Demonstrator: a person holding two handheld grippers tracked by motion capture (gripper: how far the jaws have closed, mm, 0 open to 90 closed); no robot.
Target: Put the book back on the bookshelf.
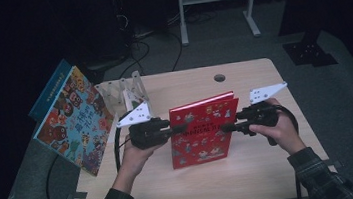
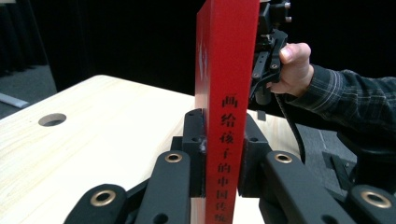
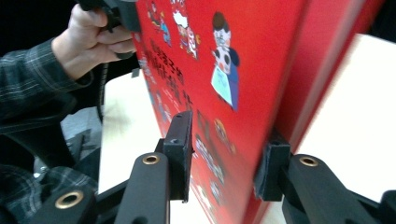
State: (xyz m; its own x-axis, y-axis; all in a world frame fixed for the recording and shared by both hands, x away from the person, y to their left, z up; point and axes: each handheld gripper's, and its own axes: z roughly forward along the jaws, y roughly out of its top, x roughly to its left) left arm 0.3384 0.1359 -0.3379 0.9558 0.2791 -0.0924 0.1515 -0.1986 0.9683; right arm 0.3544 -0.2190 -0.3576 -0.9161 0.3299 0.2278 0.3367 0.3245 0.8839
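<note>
High view, centre of frame: red picture book (image 1: 203, 132) upright on the wooden table (image 1: 253, 171), long axis vertical, left gripper (image 1: 170, 130) clamped on its spine edge, right gripper (image 1: 231, 122) straddling the opposite edge, jaws apart, not pressing.

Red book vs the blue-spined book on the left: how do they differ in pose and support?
The red book stands upright mid-table, its spine clamped by the left gripper, with the right gripper around its other edge; the blue-spined book leans tilted against the white rack at the table's left edge, untouched. The red book's cover is plain red with small figures; the blue-spined book's is crowded and multicoloured. Both are illustrated picture books.
</note>
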